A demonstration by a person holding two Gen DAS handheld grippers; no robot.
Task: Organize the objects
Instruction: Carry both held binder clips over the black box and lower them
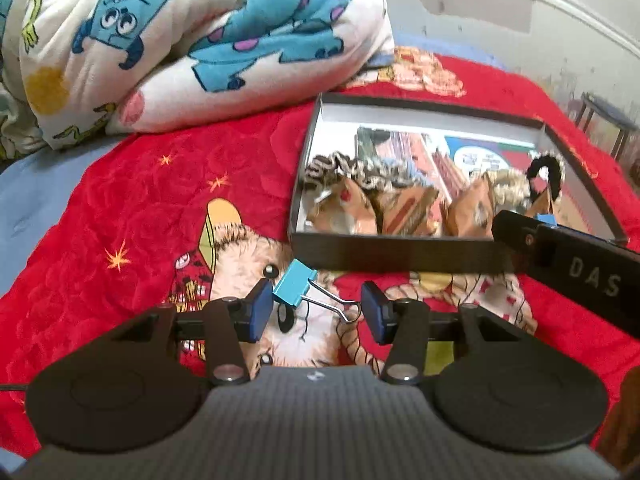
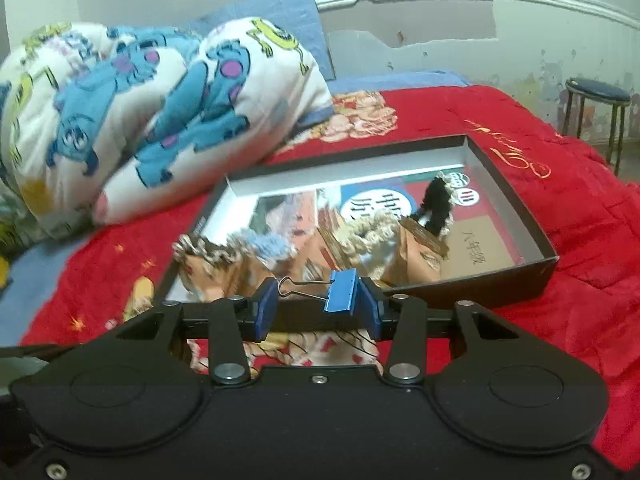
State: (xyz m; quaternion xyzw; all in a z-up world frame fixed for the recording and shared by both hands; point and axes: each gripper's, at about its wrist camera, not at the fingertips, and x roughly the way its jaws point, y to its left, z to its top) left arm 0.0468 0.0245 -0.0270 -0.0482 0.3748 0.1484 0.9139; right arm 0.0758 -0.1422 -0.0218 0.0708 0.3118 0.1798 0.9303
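In the left wrist view my left gripper (image 1: 316, 308) holds a light blue binder clip (image 1: 294, 284) between its blue pads, its wire handles (image 1: 336, 305) reaching the right pad, just above the red bedspread in front of the black box. In the right wrist view my right gripper (image 2: 318, 304) is shut on a darker blue binder clip (image 2: 341, 291), held over the front wall of the black box (image 2: 516, 270). The box (image 1: 392, 252) holds woven trinkets, brown paper pieces and printed booklets. The right gripper's arm (image 1: 568, 264) reaches over the box's front right corner.
A rolled cartoon-print quilt (image 1: 192, 40) lies behind and left of the box, also in the right wrist view (image 2: 152, 120). The red bedspread (image 1: 120, 200) covers the bed. A round stool (image 2: 596, 96) stands by the peeling wall at the far right.
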